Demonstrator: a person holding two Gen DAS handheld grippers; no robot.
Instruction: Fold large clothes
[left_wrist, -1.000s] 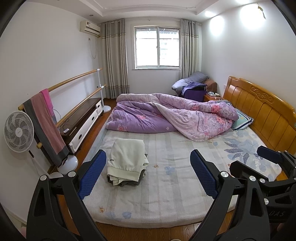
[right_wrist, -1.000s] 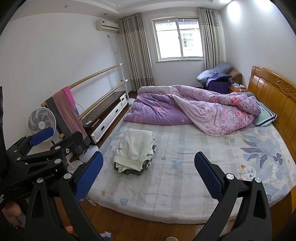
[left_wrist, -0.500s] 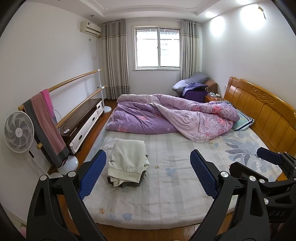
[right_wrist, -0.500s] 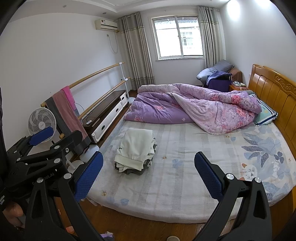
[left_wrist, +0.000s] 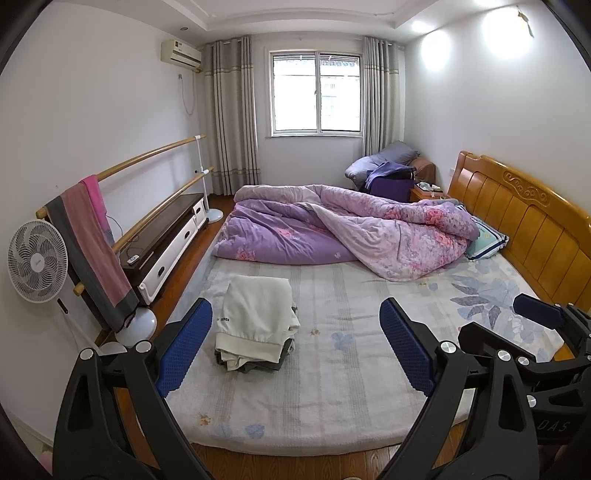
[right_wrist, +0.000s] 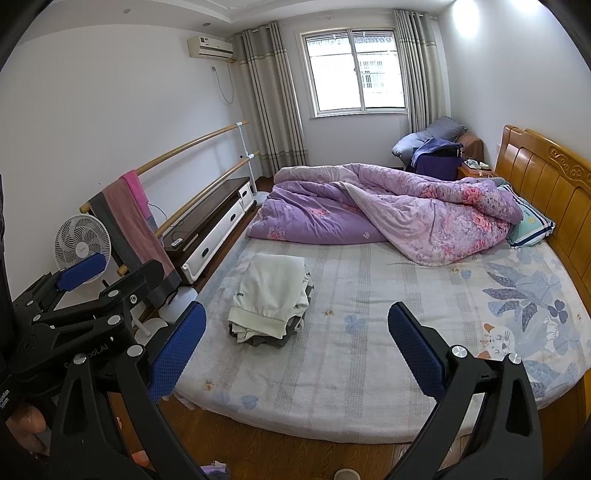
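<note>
A folded stack of clothes, cream-white on top with darker pieces beneath (left_wrist: 256, 321), lies on the left part of the bed (left_wrist: 332, 398); it also shows in the right wrist view (right_wrist: 269, 299). My left gripper (left_wrist: 295, 350) is open and empty, held back from the bed's foot edge, well short of the stack. My right gripper (right_wrist: 295, 350) is open and empty too, above the foot edge. Each gripper shows at the side of the other's view.
A crumpled purple floral quilt (left_wrist: 343, 232) fills the far side of the bed, with a pillow (left_wrist: 485, 240) by the wooden headboard (left_wrist: 524, 218). Left of the bed are a fan (left_wrist: 37, 262), a two-bar rack with hanging cloths (left_wrist: 92, 251) and a low cabinet (left_wrist: 166, 236).
Both grippers have drawn slightly back and up from the bed; more wooden floor shows at the foot edge. The clothes stack has not moved.
</note>
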